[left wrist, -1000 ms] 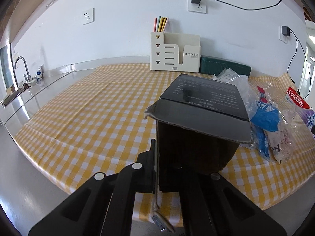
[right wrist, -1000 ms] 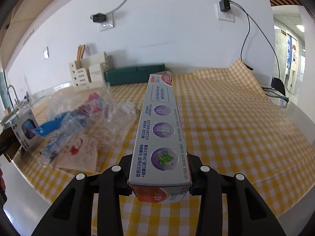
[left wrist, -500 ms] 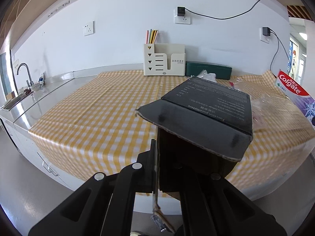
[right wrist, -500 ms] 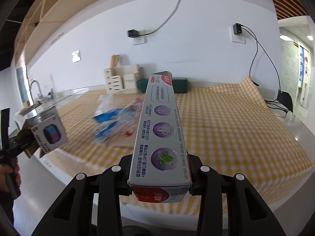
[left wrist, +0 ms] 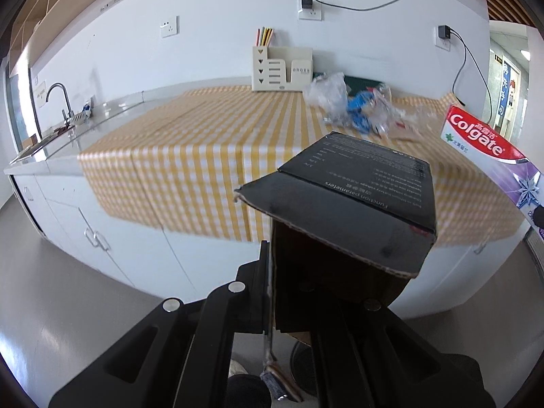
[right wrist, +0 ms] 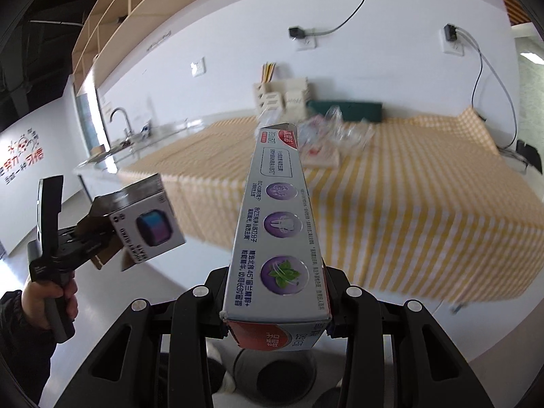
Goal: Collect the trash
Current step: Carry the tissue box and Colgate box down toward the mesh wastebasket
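Long white counter (left wrist: 112, 238) under a yellow-and-white checked tablecloth (left wrist: 204, 142); both views look at it from off its front edge, above grey floor, so neither carried item is over the counter.

Still on the cloth, toward the back edge near the right end: a loose heap of clear crinkled plastic wrappers with blue packaging inside (left wrist: 353, 108). Uncollected trash, by my reading. Behind it, at the wall, a cream desk organiser with coloured pencils (left wrist: 282, 68) and a dark green case (right wrist: 343, 110).

Left gripper (right wrist: 86, 238) pinches a black cardboard box with an open flap (left wrist: 353, 204), held by its rear end, flap hanging toward the camera. Right gripper (right wrist: 277, 309) clamps a long purple-and-white Colgate toothpaste carton (right wrist: 278, 224) across its near end, length pointing straight ahead.

A round dark opening (right wrist: 282, 377) shows low beneath the right gripper, possibly a bin. Likely both cartons are carried off the counter for dropping.
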### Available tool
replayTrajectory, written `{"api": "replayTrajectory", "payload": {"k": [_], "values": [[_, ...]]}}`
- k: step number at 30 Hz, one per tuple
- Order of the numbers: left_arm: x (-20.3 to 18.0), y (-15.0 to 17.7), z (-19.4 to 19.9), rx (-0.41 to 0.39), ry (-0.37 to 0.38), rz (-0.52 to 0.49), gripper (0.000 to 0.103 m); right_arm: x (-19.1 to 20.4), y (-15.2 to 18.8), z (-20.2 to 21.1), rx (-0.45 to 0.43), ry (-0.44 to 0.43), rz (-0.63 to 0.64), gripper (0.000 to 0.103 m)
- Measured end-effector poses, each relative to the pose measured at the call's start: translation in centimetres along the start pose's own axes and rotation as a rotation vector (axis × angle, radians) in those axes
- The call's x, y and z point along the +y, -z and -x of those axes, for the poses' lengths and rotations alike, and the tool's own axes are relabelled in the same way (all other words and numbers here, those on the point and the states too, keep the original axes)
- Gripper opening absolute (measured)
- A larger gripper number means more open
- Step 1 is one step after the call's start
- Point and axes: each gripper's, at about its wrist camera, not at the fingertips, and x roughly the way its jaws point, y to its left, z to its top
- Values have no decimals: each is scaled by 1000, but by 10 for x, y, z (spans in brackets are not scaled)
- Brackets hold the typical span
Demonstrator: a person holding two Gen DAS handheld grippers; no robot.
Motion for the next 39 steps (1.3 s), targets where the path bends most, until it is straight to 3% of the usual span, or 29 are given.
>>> {"api": "replayTrajectory", "payload": {"k": [6,16,27,39], "values": [[-24,49,16,57,0,-15,3,10,41,3,85,-34,8,41],[-57,111,-9,158,31,-35,3,-5,107,-28,249,-63,-60,41],[-82,161,-87,296,65,-39,3,-23,154,-101,396,-68,-112,41],[-96,224,-200,500,79,-50,3,-54,231,-215,631,-55,-187,42]]}}
